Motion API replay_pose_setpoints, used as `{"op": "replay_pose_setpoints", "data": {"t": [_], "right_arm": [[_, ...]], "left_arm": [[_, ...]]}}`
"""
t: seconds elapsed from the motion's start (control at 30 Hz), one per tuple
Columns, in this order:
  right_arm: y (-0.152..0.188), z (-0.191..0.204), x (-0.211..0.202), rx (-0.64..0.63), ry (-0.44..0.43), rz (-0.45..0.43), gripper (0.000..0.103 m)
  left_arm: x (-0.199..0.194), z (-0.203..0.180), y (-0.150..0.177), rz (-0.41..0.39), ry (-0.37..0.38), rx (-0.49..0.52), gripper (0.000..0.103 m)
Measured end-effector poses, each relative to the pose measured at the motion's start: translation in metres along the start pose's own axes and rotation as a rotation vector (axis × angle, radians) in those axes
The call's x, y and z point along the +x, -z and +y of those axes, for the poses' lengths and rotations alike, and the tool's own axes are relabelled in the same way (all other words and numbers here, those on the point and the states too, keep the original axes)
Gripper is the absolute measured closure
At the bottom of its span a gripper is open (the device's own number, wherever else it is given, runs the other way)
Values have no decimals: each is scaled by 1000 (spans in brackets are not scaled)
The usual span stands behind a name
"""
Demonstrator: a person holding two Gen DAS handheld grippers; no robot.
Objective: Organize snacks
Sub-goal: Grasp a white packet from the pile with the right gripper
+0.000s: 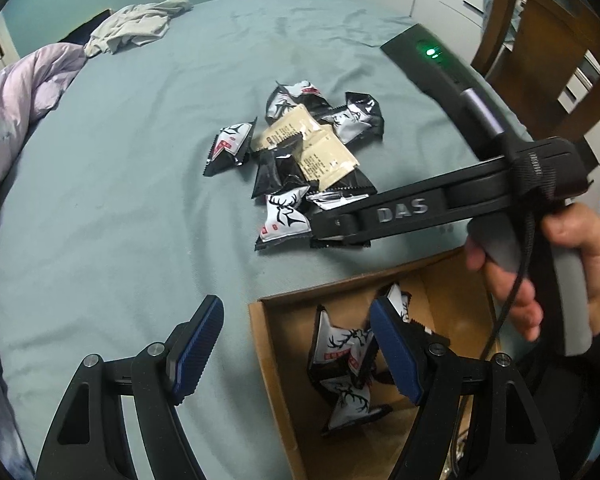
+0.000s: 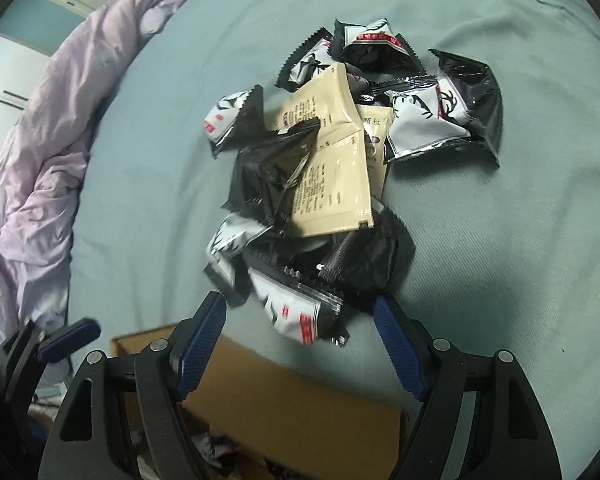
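Note:
A pile of black-and-white deer-print snack packets [image 1: 300, 160] with tan sachets [image 1: 324, 156] lies on the teal bed sheet. A cardboard box [image 1: 268, 344] at the near edge holds a few of the deer packets [image 1: 340, 344]. My left gripper [image 1: 296, 344] is open and empty, its jaws straddling the box's left wall. My right gripper [image 2: 300, 316] is open over the pile's near end, its jaws either side of a deer packet [image 2: 300, 312]. It also shows in the left wrist view [image 1: 320, 232], reaching in from the right. The pile [image 2: 340, 152] and tan sachets [image 2: 332, 176] fill the right wrist view.
A lilac duvet [image 1: 16, 120] is bunched along the left of the bed, and a grey garment [image 1: 140, 24] lies at the far side. A wooden chair [image 1: 548, 40] stands at the right. The box [image 2: 292, 400] sits under my right gripper.

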State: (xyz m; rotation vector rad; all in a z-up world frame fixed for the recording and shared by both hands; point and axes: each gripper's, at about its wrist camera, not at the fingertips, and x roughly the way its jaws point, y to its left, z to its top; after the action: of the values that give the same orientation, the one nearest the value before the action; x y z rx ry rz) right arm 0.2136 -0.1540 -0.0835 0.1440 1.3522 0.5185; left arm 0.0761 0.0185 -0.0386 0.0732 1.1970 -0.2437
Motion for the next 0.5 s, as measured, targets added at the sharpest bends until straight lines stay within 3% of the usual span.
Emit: {"op": "replay_pose_setpoints", "data": {"t": [0.03, 0.07, 0.1, 0.3, 0.4, 0.5], "right_arm": [[-3, -1, 2, 1, 2, 4, 38], [-4, -1, 4, 1, 3, 9, 55], [-4, -2, 4, 2, 4, 9, 66], [9, -11, -29, 42, -61, -66, 78], [26, -23, -70, 99, -134, -156, 82], [49, -34, -103, 150, -155, -246, 82]], "left_arm": [[1, 0, 0, 3, 5, -4, 27], [1, 1, 0, 3, 7, -11, 27], [1, 2, 0, -1, 9, -19, 27], [-2, 3, -1, -34, 35, -35, 27], [-5, 11, -3, -87, 99, -58, 27], [1, 20, -13, -93, 110, -104, 27]]}}
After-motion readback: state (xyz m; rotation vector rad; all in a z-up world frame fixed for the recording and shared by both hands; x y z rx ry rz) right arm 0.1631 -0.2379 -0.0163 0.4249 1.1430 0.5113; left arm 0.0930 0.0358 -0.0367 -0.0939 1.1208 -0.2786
